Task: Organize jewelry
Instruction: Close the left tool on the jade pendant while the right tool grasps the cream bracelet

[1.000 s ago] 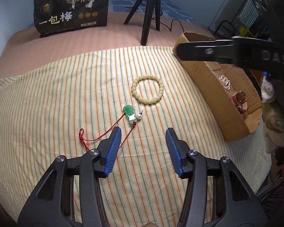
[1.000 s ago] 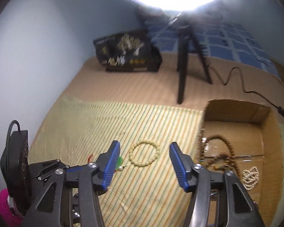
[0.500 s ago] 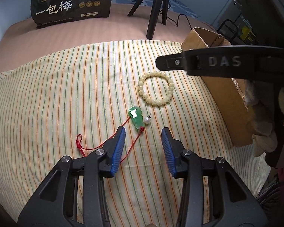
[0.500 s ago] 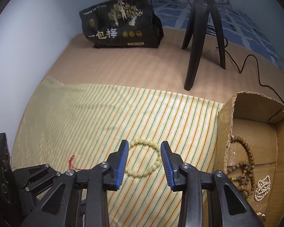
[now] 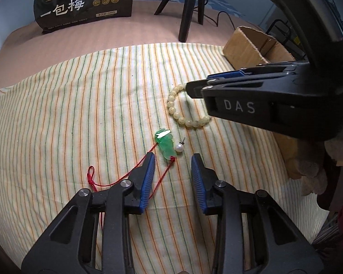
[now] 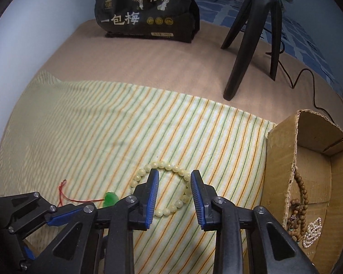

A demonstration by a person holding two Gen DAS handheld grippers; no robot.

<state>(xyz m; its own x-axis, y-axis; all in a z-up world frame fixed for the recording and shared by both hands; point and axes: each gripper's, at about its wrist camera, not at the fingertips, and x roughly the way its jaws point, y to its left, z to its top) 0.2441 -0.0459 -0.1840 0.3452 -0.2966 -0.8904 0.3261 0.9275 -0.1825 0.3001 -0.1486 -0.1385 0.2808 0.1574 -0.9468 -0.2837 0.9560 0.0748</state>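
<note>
Pale bead bracelet (image 6: 160,188) lies flat on the striped cloth (image 6: 103,137), near the cardboard box (image 6: 281,159) but apart from it. Right tool (image 6: 174,193) hangs low over it, jaws spread, nothing held; the left pad sits inside the ring, the right pad about over its right-hand beads. Whether the tips touch the cloth, cannot tell.

Green pendant on red cord (image 5: 165,145) lies just beside the bracelet, a small pearl earring (image 5: 179,147) next to it, seemingly touching. Left tool (image 5: 172,179) hangs just short of the pendant, jaws spread and empty, the cord running between and under the pads.

Likely step: each tool about to take its piece. For the bracelet, best to straddle one side of the ring only, one pad inside and one outside, go down to the cloth, then close on the beads; they are round and may roll out of a shallow pinch. Watch for snagging cloth. Left tool should avoid nudging the pearl.

The box already holds brown bead strands (image 6: 297,205) and a white pearl piece (image 6: 312,233). Black printed bag (image 6: 146,11) and tripod (image 6: 253,34) stand well behind.
</note>
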